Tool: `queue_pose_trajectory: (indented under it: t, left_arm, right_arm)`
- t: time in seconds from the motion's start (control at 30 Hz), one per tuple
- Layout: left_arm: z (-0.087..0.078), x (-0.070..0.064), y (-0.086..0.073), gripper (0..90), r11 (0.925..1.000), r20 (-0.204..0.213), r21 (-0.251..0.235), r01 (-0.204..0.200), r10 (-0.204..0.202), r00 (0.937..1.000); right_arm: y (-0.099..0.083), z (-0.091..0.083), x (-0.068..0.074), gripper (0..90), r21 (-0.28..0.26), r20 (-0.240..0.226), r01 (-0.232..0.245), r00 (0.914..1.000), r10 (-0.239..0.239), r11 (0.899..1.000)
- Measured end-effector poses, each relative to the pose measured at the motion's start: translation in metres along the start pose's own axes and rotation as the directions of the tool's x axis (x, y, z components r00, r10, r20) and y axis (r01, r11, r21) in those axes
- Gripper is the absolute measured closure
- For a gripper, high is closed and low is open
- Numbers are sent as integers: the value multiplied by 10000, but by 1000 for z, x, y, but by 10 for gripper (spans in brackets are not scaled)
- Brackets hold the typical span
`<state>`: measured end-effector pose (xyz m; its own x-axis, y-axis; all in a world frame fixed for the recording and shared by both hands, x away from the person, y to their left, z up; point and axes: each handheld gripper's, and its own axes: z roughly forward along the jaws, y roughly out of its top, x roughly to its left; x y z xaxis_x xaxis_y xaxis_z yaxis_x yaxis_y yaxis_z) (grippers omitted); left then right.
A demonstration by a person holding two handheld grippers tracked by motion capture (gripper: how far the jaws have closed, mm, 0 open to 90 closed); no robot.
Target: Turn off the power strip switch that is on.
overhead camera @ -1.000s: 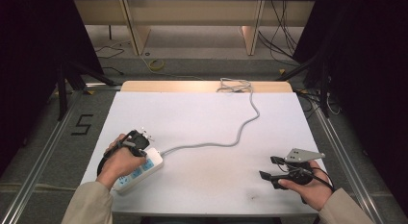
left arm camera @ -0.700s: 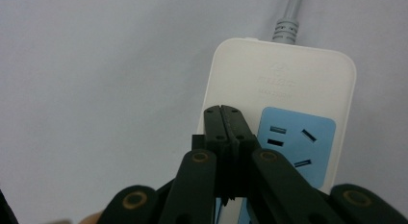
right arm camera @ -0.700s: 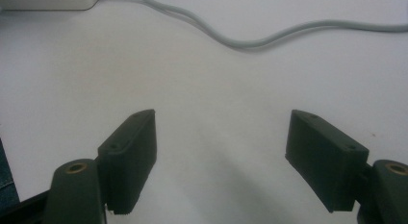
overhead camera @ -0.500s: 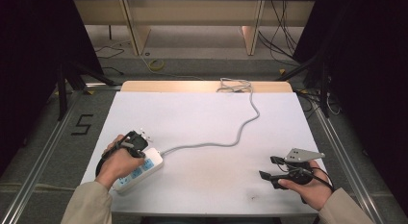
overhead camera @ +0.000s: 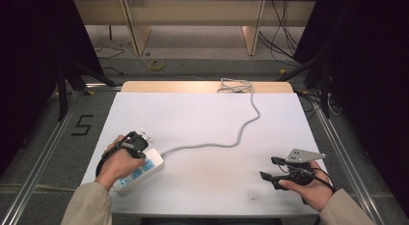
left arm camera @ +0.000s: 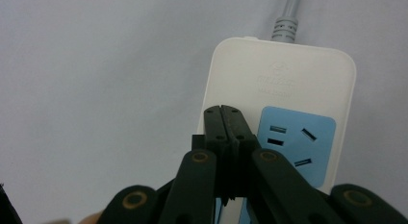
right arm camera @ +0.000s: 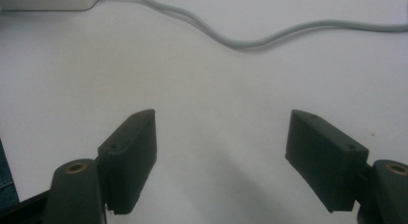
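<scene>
From above we look down on a white rectangular table top (overhead camera: 207,119) with a bare wooden strip along its far edge. At about eight o'clock on the table lies a white plastic power strip with pale blue socket panels (overhead camera: 140,169), set at a slant, and a person's left hand (overhead camera: 118,160) rests over it holding the black left gripper (overhead camera: 136,143). In the left gripper view we see its two black jaws pressed flat together with nothing between them, their tips over the left edge of the strip's white casing, just beside a blue socket panel (left arm camera: 296,144); we cannot tell whether they touch it. A long grey power cable (overhead camera: 231,138) leaves the strip's far end, snakes toward the table's centre, then climbs to twelve o'clock, where it ends in a loose coil (overhead camera: 235,85) on the wooden strip. At about four o'clock the person's right hand (overhead camera: 308,186) holds the black right gripper (overhead camera: 270,168), topped by a grey three-cornered plate, well apart from the strip and pointing toward nine o'clock. In the right gripper view its jaws stand wide apart over bare table, holding nothing, with the grey cable (right arm camera: 250,39) curving across farther off and a corner of the strip (right arm camera: 45,2) at eleven o'clock. Beige sleeves (overhead camera: 89,205) enter from six o'clock.
</scene>
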<state>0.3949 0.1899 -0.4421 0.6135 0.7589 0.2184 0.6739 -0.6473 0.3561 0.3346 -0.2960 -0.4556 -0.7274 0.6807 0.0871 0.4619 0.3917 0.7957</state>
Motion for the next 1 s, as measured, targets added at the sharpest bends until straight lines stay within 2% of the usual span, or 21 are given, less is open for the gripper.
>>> queue_pose_trajectory:
  t: [0.17, 0.27, 0.33, 0.67, 1.0]
  left_arm:
    - [0, 0, 0, 900, 10000, 19, 12, -33, 33, 10000]
    - [-4, 2, 0, 900, 9999, 6, -148, 42, -42, 10000]
    - [-4, 3, -1, 900, 9993, 297, -311, 227, -218, 9993]
    - [-5, 3, 0, 899, 9985, 293, -452, 309, -296, 9991]
    - [-11, 5, 1, 898, 9925, 138, -1126, 475, -462, 9988]
  right_arm:
    - [0, 0, 0, 270, -2, -4, -11, 10000, 11, 10000]
    - [0, 0, 0, 271, -9, 11, -11, 10000, 11, 10000]
    - [0, 0, 0, 271, -9, 12, -10, 10000, 10, 10000]
    - [0, 0, 0, 271, -13, 14, -13, 10000, 13, 10000]
    - [0, 0, 0, 271, -13, 4, -12, 10000, 12, 10000]
